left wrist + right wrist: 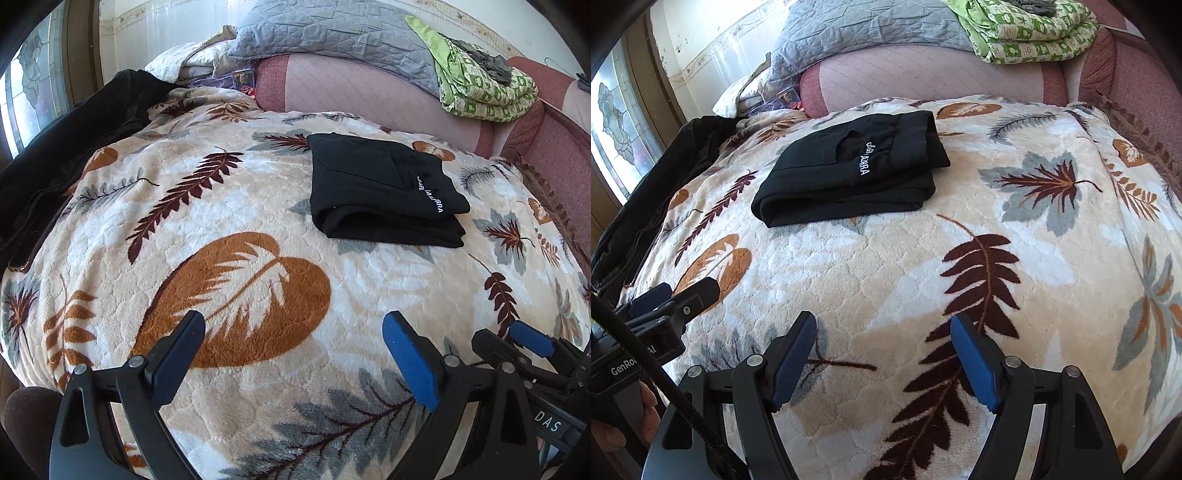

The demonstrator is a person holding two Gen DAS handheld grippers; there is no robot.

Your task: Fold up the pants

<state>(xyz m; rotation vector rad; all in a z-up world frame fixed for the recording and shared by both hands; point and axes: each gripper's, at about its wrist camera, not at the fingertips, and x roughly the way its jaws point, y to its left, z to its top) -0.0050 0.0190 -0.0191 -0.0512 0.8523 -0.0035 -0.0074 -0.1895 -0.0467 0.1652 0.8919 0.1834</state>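
Covering bed, leaf blanket (pixel 229 206), folded pants (pixel 384 192)

bare blanket (pixel 886 258) before folded pants (pixel 849 166)

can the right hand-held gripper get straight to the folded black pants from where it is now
Probably yes. The right hand-held gripper is open and empty, and only bare leaf-print blanket lies between it and the folded black pants, ahead and slightly left. Nothing rests on them.
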